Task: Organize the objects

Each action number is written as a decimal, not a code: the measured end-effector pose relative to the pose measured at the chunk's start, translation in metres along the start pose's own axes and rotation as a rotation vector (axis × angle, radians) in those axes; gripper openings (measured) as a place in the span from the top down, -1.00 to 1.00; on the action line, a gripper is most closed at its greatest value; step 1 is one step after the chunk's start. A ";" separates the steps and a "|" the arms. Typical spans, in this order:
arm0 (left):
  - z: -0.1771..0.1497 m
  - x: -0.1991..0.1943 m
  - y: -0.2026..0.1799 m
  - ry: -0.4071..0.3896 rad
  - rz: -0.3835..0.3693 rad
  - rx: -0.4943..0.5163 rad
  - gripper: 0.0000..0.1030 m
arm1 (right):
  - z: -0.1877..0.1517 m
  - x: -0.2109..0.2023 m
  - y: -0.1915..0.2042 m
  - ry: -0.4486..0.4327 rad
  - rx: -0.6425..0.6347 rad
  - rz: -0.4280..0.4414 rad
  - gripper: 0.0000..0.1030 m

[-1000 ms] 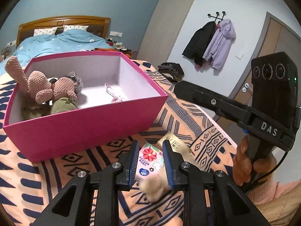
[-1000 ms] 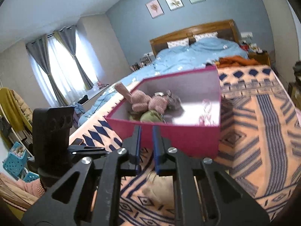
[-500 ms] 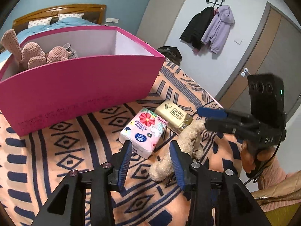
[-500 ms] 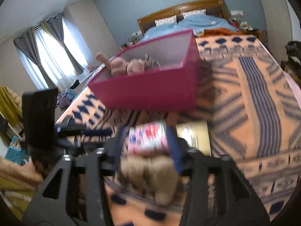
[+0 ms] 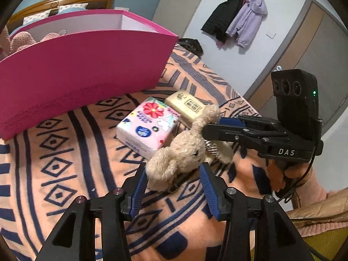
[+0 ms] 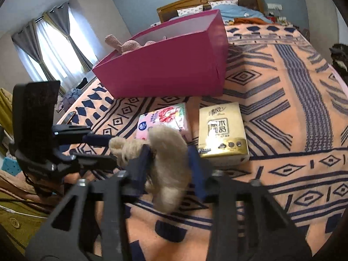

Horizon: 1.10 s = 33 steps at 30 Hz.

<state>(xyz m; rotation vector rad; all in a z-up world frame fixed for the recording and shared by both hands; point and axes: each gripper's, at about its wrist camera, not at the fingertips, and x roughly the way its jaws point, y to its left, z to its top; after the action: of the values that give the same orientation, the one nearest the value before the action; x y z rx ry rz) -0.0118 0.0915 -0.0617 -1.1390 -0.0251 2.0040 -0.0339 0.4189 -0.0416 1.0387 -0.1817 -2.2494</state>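
Observation:
A beige plush bunny lies on the patterned blanket in front of a pink flowered tissue pack and a gold tissue pack. My left gripper is open, its jaws on either side of the bunny's head end. My right gripper is open around the bunny's body; in the left wrist view it reaches in from the right. The pink box stands behind, holding pink knitted toys.
The orange and navy blanket covers the bed. The gold pack and flowered pack lie side by side near the box. Coats hang on the far wall. Curtains are at the left.
Both grippers dropped from box height down to the blanket and opened. They now flank the beige bunny from opposite sides; the bunny has been shifted and partly lifted.

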 end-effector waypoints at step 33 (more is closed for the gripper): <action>0.110 -0.066 0.013 -0.243 0.132 0.032 0.38 | 0.120 -0.015 0.032 -0.228 -0.078 0.064 0.38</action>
<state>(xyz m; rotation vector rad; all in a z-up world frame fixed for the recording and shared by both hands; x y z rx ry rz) -0.0821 0.0783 0.0457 -0.8921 -0.0427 2.2429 -0.0983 0.3867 0.0611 0.7248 -0.2190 -2.2943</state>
